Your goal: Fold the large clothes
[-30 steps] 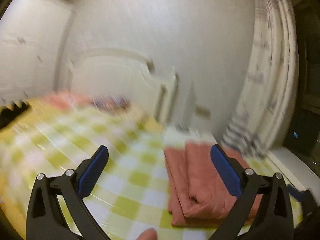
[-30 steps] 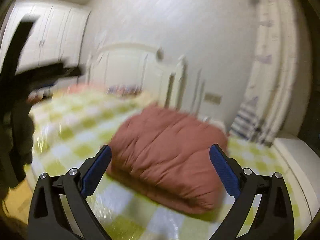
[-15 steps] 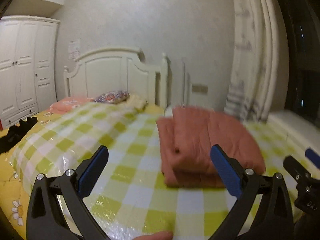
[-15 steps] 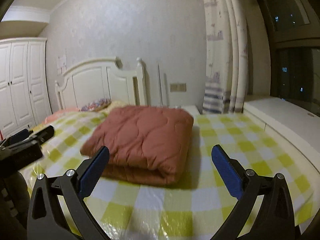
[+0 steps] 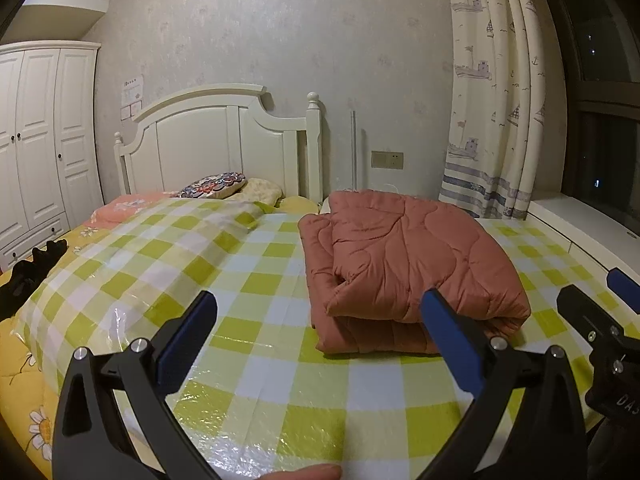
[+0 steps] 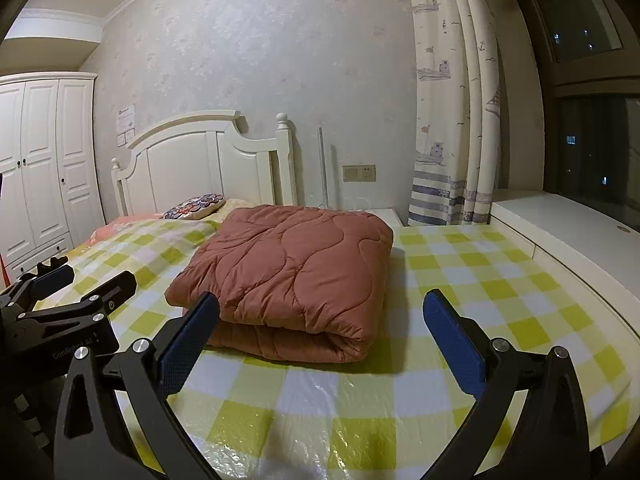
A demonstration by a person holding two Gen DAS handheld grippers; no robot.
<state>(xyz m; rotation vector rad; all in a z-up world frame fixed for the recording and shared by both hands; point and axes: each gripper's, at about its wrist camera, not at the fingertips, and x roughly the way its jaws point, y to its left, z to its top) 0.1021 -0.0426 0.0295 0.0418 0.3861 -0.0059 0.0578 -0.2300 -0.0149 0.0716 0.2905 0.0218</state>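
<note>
Left wrist view: the left gripper is released, its two blue pads wide apart w/ nothing between them. It hangs over the near part of a bed covered by a green-and-white checked sheet that looks glossy, like plastic. The folded quilt, brick-red and stitched in curved lines, lies on this sheet toward the right side of the bed, in several layers, w/ its loose edges facing left and its rounded fold facing right. The right pad of the left gripper stands in front of the quilt's near edge, but I cannot tell if it touches. At the right edge the right gripper shows only partly. A fingertip appears at the bottom edge.

Right wrist view: the right gripper is also released and holds nothing, fingers spread. The quilt sits ahead of it, a bit left of centre, w/ the left pad in front of its near corner. The left gripper is seen at the left edge, just beside the bed's side.

Behind: a white headboard, a patterned pillow, a white wardrobe at left, a curtain w/ ship drawings at right, and a dark window.
</note>
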